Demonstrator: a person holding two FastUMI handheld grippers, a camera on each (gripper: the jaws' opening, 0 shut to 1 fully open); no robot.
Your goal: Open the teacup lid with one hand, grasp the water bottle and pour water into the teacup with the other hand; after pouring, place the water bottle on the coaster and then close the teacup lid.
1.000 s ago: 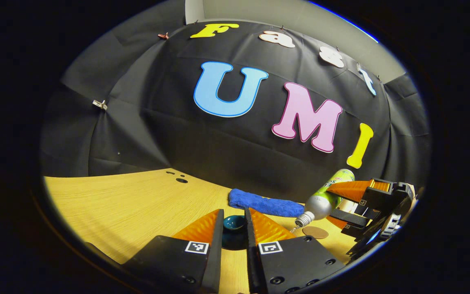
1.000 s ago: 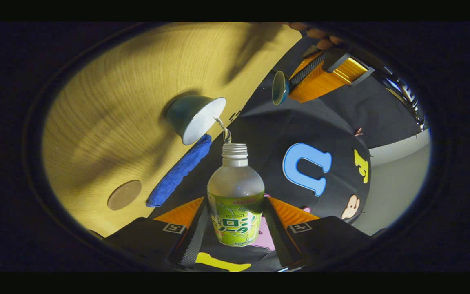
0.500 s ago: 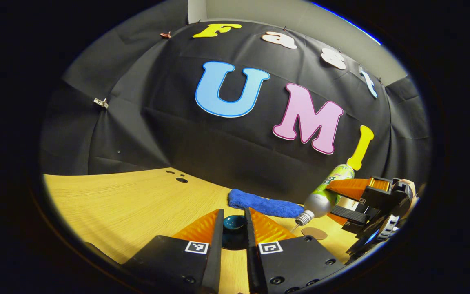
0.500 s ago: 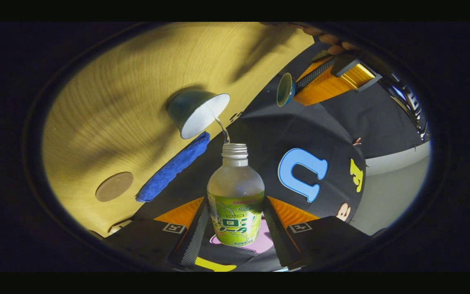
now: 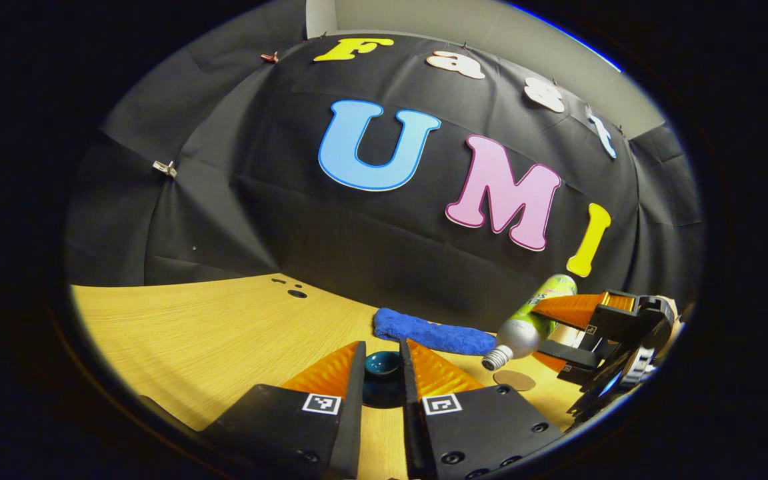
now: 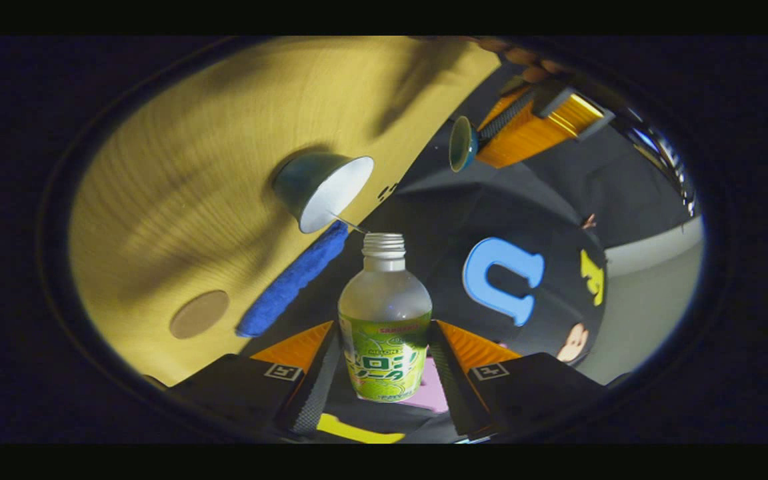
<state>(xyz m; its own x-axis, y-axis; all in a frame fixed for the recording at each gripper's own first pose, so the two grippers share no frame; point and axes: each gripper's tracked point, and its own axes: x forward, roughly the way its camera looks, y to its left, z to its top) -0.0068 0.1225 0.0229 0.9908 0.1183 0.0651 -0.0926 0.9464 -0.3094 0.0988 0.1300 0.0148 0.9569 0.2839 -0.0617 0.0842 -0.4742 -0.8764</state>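
Right gripper (image 6: 384, 373): clamped on the bottle (image 6: 384, 327), both fingers pressing its labelled sides; bottle tipped, a thin stream reaching the cup (image 6: 323, 191).
Left gripper (image 5: 382, 373): nearly closed, gripping the lid (image 5: 383, 364) (held up off the table (image 5: 211, 333)).
Coaster (image 6: 199, 313): bare, beside the blue cloth (image 6: 294, 280).

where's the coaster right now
The coaster lies bare on the wooden table, left in the right gripper view, beside one end of the blue cloth; in the left gripper view it sits below the tilted water bottle.
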